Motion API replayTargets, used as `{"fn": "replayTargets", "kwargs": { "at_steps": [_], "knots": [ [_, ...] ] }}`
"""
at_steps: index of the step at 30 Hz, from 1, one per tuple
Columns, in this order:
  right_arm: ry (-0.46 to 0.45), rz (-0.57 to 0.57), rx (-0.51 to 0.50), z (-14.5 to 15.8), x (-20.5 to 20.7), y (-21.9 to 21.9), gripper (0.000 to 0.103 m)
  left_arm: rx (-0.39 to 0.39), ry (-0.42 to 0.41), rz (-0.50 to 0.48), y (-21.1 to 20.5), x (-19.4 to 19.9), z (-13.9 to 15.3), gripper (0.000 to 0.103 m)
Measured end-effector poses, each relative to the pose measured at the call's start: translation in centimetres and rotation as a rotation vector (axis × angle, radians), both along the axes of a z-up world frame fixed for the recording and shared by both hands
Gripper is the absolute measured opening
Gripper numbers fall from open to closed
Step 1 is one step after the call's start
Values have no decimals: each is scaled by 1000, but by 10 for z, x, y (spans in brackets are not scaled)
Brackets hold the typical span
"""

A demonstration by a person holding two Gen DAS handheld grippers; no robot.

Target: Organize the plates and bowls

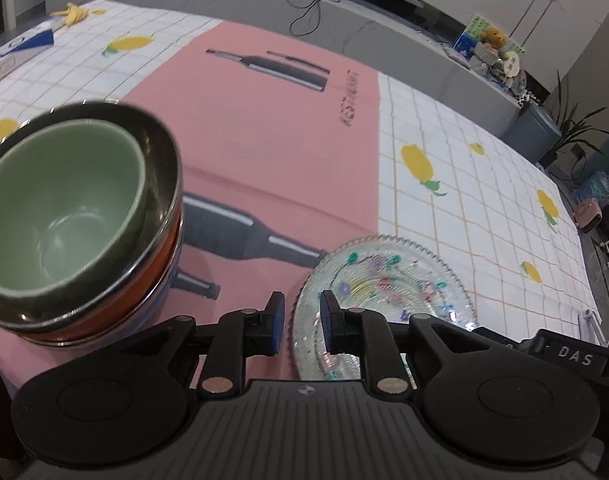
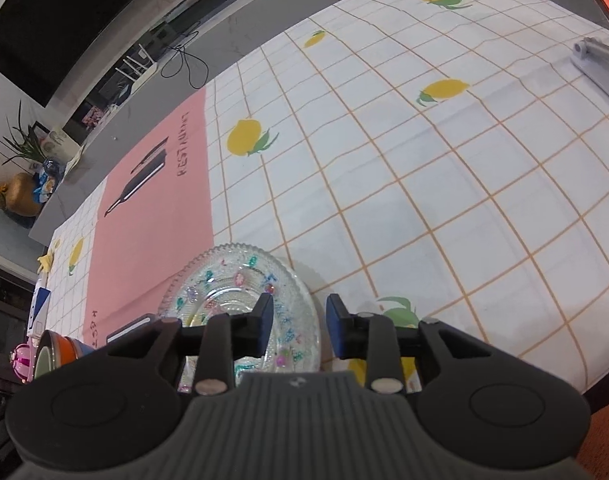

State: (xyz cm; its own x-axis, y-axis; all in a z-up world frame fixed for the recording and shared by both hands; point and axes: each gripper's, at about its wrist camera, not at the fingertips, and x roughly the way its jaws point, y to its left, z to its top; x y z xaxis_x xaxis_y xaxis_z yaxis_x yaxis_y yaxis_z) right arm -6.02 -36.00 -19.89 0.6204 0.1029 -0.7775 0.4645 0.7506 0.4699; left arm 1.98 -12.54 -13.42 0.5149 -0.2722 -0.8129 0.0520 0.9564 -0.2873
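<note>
Both my hand-held grippers, left (image 1: 301, 312) and right (image 2: 299, 316), stand slightly spread, pinching nothing. The glass plate (image 1: 384, 280) lies low centre on the desk (image 1: 484, 184); the bowl stack (image 1: 76, 216) sits left. I'd back away level, without clipping the plate's rim.

Left wrist: low over tabletop (image 1: 484, 184), angled down past its tongs (image 1: 302, 312), close to bowl stack (image 1: 80, 220).
Right wrist: same downward tilt, close.
Shared: glass plate (image 1: 388, 280) (image 2: 240, 292); pink mat; probably the bowls.
</note>
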Motion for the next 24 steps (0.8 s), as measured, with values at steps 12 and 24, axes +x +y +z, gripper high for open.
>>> {"fn": "replayTargets", "kwargs": {
  "at_steps": [12, 24],
  "knots": [
    [3, -4, -14, -4, 5, 1, 4, -15, 49, -28, -1, 0, -9, 18],
    [5, 41, -97, 1, 7, 12, 8, 22, 33, -71, -3, 1, 0, 16]
  ]
}}
